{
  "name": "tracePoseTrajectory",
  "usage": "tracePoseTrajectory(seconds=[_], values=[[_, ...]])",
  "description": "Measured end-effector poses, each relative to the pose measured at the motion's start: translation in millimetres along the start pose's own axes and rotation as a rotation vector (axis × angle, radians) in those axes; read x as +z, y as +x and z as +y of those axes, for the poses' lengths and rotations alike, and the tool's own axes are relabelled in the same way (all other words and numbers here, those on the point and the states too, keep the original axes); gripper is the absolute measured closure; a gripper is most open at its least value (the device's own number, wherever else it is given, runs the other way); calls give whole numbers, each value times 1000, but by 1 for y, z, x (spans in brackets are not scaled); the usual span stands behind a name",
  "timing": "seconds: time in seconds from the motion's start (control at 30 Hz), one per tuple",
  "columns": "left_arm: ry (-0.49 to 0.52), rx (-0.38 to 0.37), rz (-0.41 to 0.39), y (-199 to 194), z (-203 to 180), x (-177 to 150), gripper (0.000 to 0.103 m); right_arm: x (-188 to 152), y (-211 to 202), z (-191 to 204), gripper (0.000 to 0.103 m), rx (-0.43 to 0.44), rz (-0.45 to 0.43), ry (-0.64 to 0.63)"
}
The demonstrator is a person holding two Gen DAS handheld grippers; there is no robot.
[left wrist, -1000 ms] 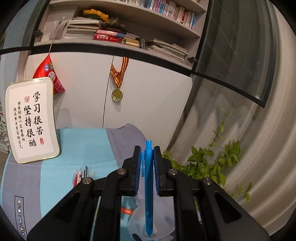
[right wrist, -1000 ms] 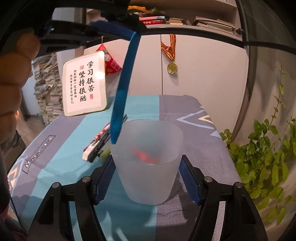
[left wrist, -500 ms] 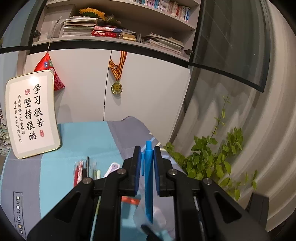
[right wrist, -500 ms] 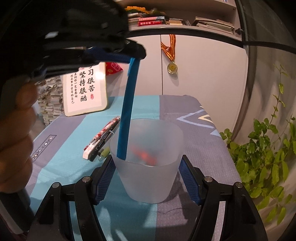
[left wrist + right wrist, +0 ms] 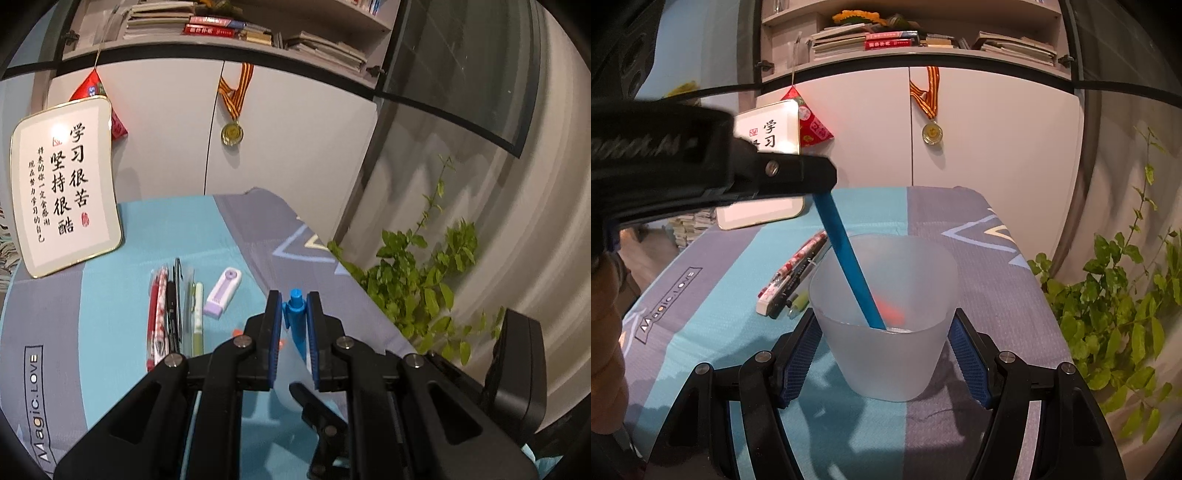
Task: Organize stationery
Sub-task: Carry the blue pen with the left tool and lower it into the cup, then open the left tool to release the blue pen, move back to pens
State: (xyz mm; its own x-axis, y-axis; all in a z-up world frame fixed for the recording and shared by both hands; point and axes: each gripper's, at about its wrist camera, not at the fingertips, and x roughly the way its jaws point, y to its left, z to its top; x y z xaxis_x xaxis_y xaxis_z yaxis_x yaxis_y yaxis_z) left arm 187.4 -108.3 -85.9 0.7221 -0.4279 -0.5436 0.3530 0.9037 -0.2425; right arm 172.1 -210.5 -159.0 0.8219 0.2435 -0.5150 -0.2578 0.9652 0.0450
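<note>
Right wrist view: the blue pen has gone from hanging over the cup to poking well inside it, tip near the bottom, leaning left. So that pen is basically stowed, pending a let-go. The left gripper is still clamped on its top end. The right gripper hugs the cup on both sides, pads touching the wall.

The left wrist view gives what this one hides: the remaining pens in a row on the cloth and a purple eraser just right of them, all waiting.
</note>
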Motion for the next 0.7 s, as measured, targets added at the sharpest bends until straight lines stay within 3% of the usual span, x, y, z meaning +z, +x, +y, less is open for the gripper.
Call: tracePoseTrajectory(seconds=[0.1, 0.17, 0.27, 0.37, 0.5, 0.57, 0.6, 0.63, 0.7], values=[[12, 3, 6, -4, 1, -2, 91, 0, 0, 1, 32, -4, 2, -1], [10, -6, 20, -7, 3, -2, 85, 0, 0, 1, 32, -5, 3, 0], [-20, -21, -7, -21, 13, 3, 61, 0, 0, 1, 32, -7, 5, -1], [-47, 18, -76, -41, 30, 11, 55, 1, 0, 2, 32, -9, 6, -3], [-64, 159, -101, -43, 61, 11, 55, 0, -1, 1, 32, -8, 7, -1], [-62, 227, -57, -29, 75, 5, 56, 0, 0, 1, 32, -9, 8, 0], [-74, 248, -14, -19, 85, -2, 61, 1, 0, 1, 32, -10, 8, -1], [-84, 254, 18, -11, 92, -7, 68, 0, 0, 1, 32, -11, 9, -2], [-91, 256, 95, 7, 103, -21, 70, 0, 0, 1, 32, -11, 9, -3]])
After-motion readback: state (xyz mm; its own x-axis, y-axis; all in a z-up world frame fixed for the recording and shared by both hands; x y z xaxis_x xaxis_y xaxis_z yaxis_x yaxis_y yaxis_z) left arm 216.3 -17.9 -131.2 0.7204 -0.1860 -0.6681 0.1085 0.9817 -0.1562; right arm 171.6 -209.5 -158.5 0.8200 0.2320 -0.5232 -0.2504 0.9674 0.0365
